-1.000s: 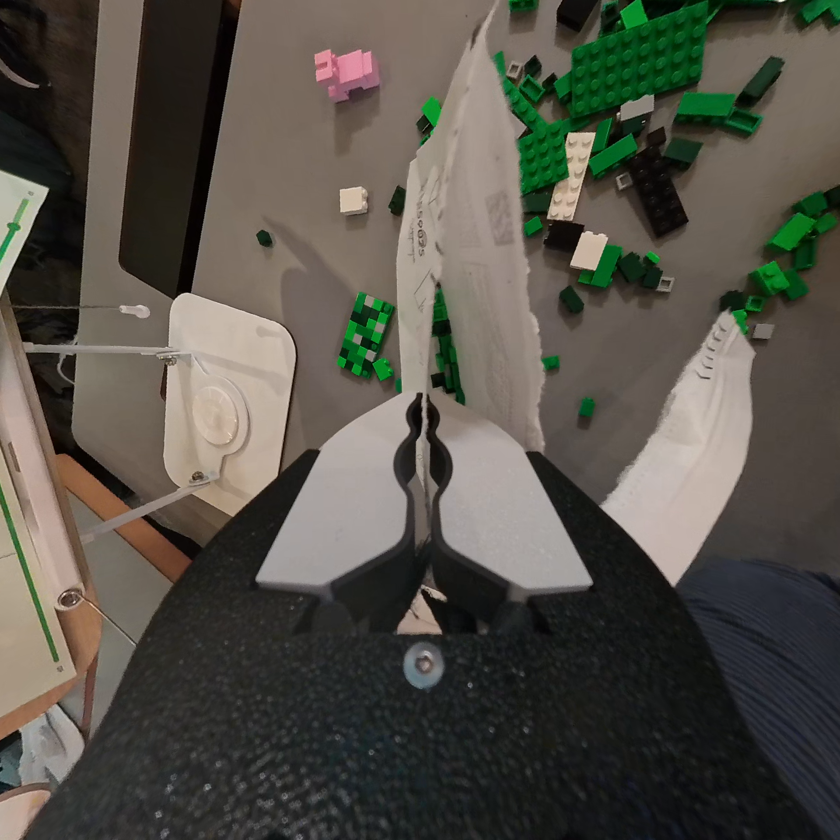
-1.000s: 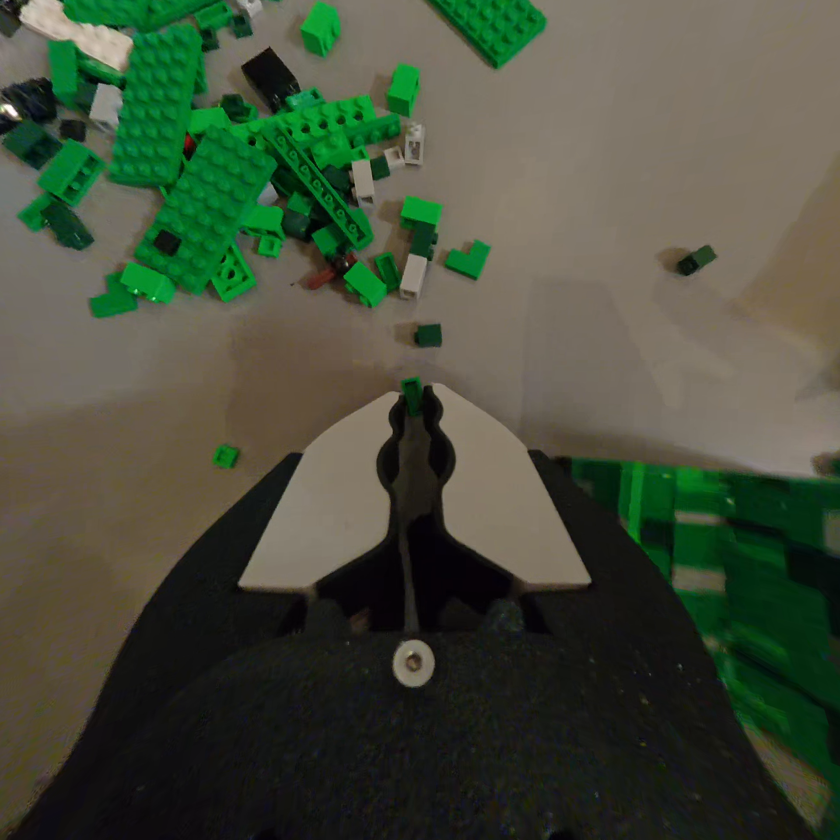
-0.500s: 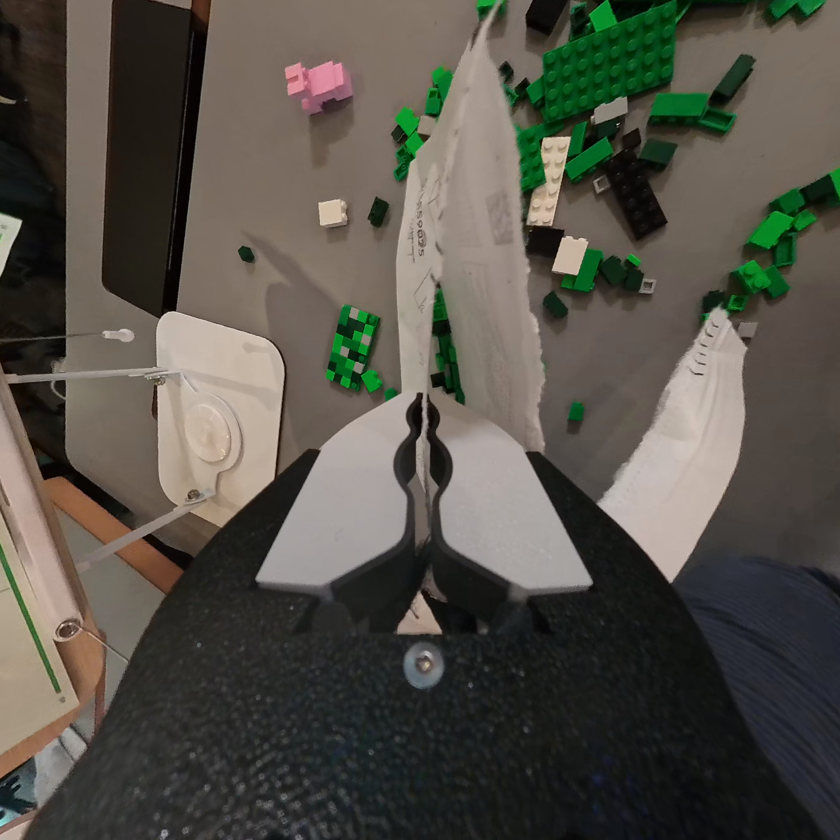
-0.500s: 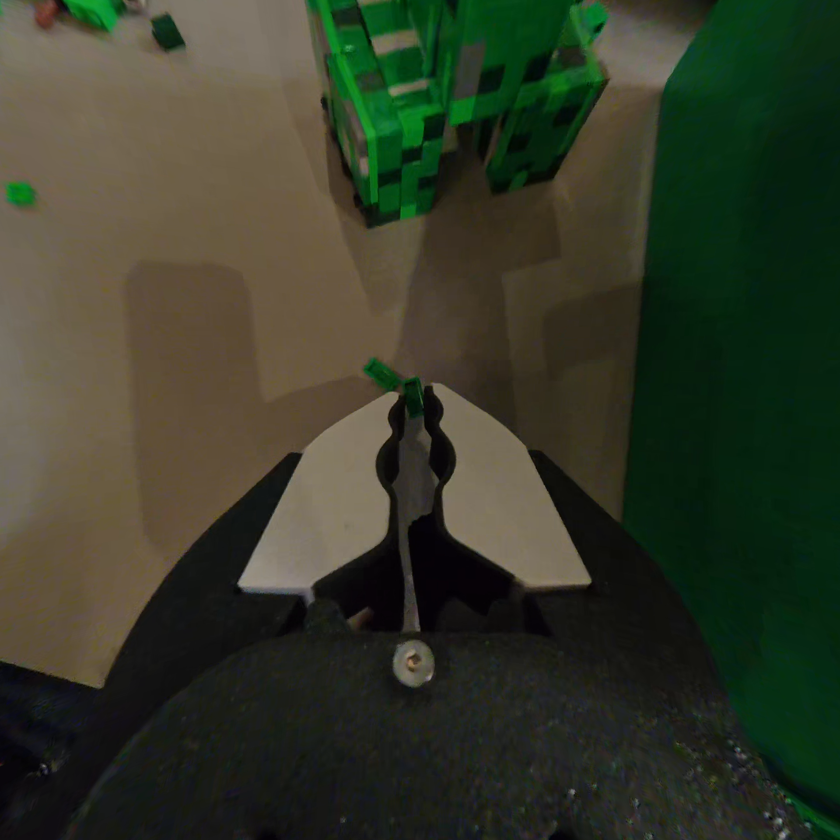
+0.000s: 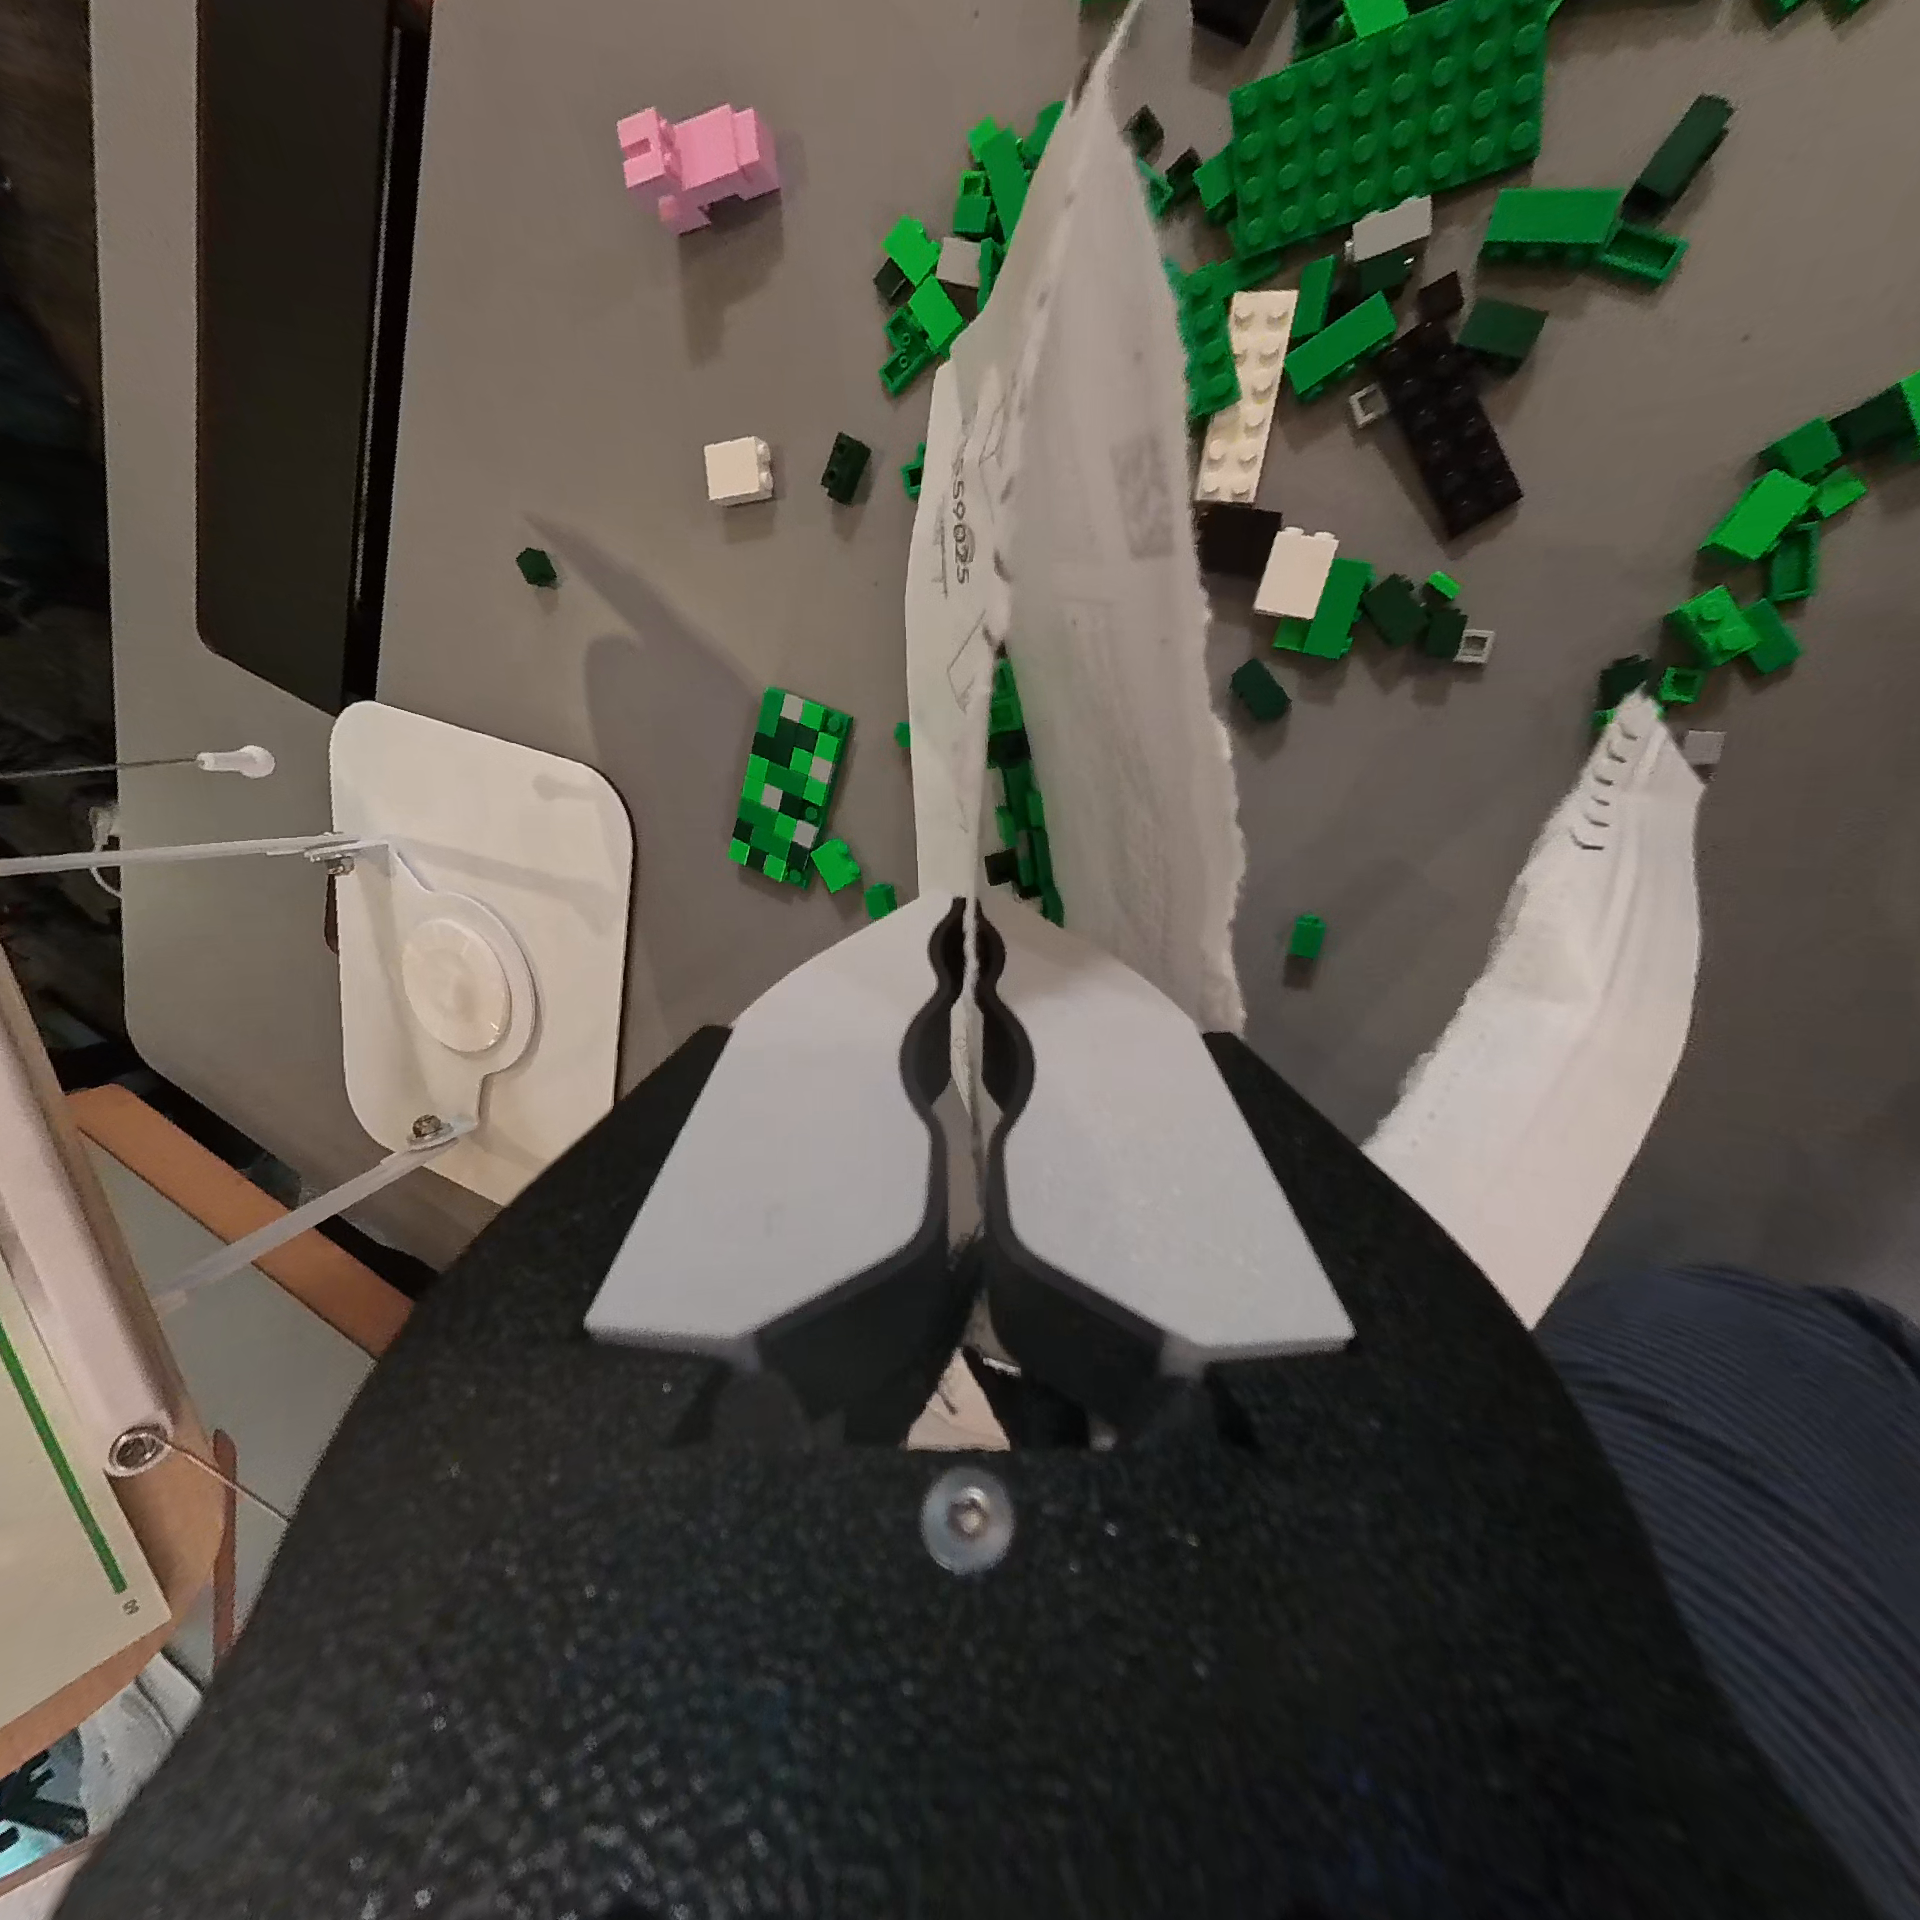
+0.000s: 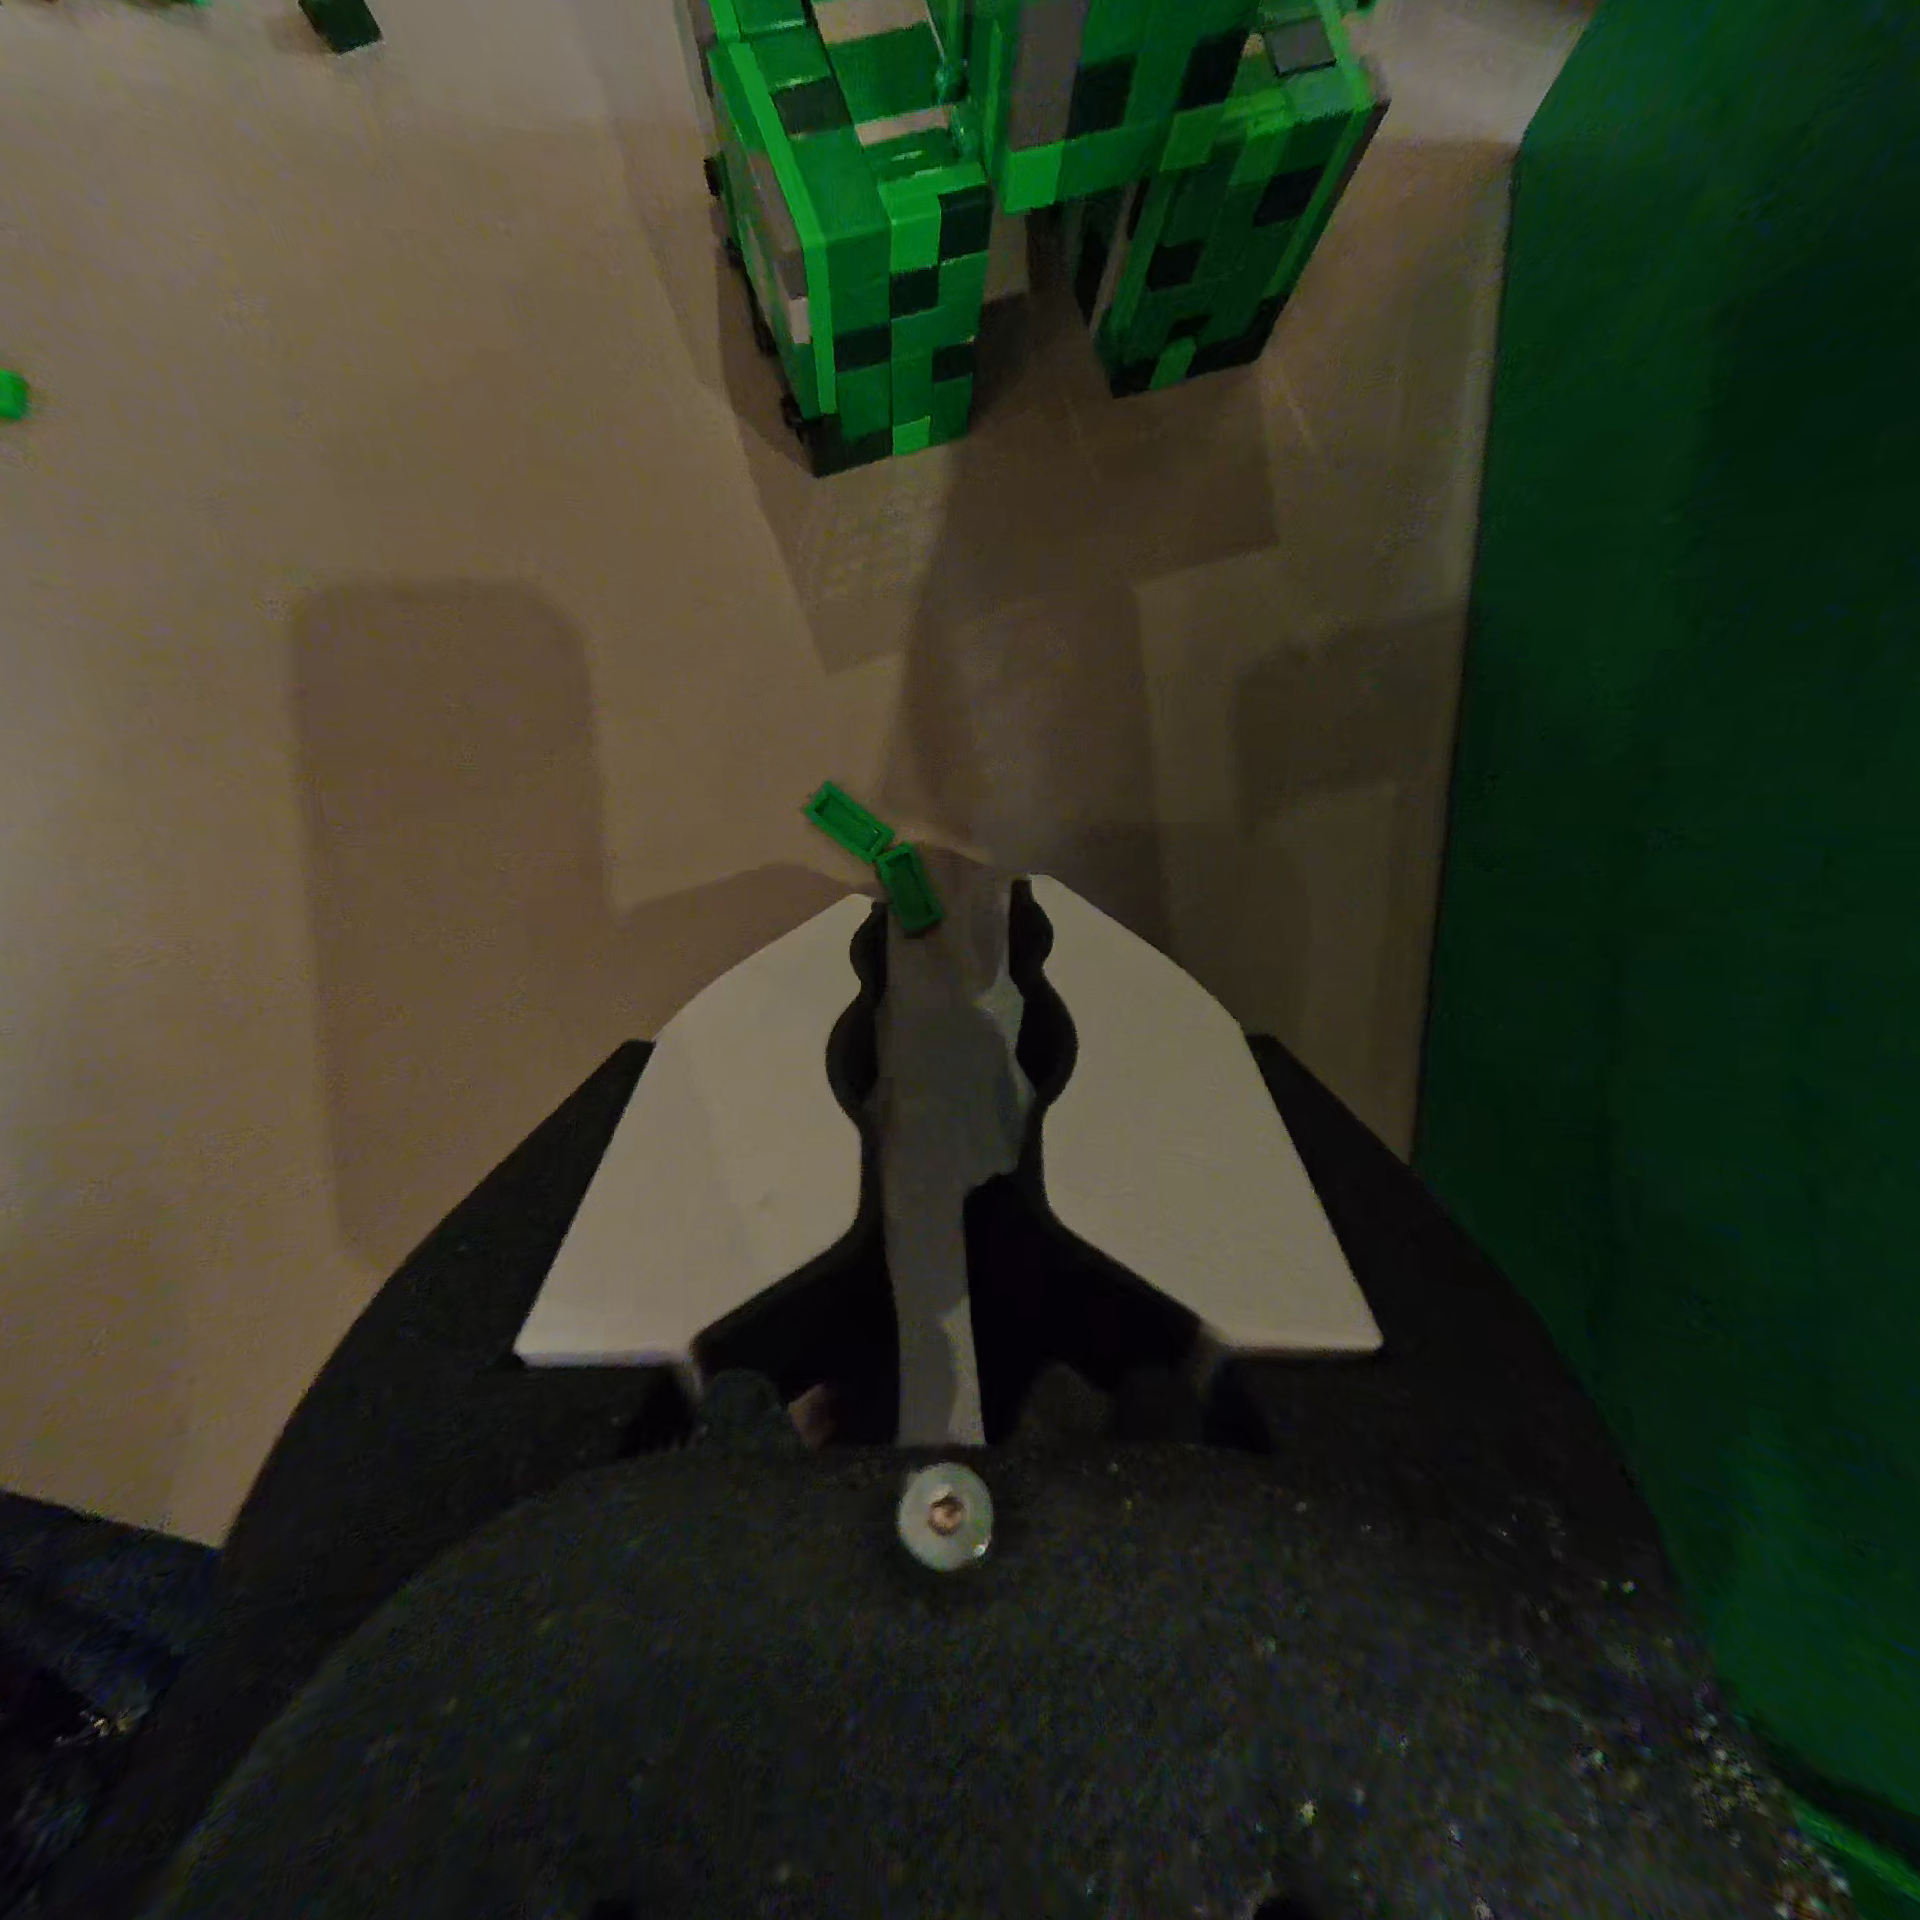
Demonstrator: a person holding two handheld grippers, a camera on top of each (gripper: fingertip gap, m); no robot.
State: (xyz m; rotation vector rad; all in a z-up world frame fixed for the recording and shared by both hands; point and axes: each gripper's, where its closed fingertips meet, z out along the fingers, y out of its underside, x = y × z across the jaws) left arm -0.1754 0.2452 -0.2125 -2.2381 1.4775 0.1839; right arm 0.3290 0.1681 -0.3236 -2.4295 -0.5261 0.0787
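Two claws show, one per view. From the left wrist view, the left claw (image 5: 974, 920) is closed on a torn white paper bag (image 5: 1081, 582) whose long axis runs straight ahead from the tips, above a grey bench (image 5: 582, 416) strewn with green bricks (image 5: 1382, 114), a pink brick pig (image 5: 701, 166) and a small patterned green plate (image 5: 792, 787). From the right wrist view, the right claw (image 6: 951, 894) stands slightly parted, a small green tile (image 6: 911, 885) against its left fingertip, a second tile (image 6: 847, 821) just ahead; a blocky green figure (image 6: 1029, 208) stands straight ahead, well apart.
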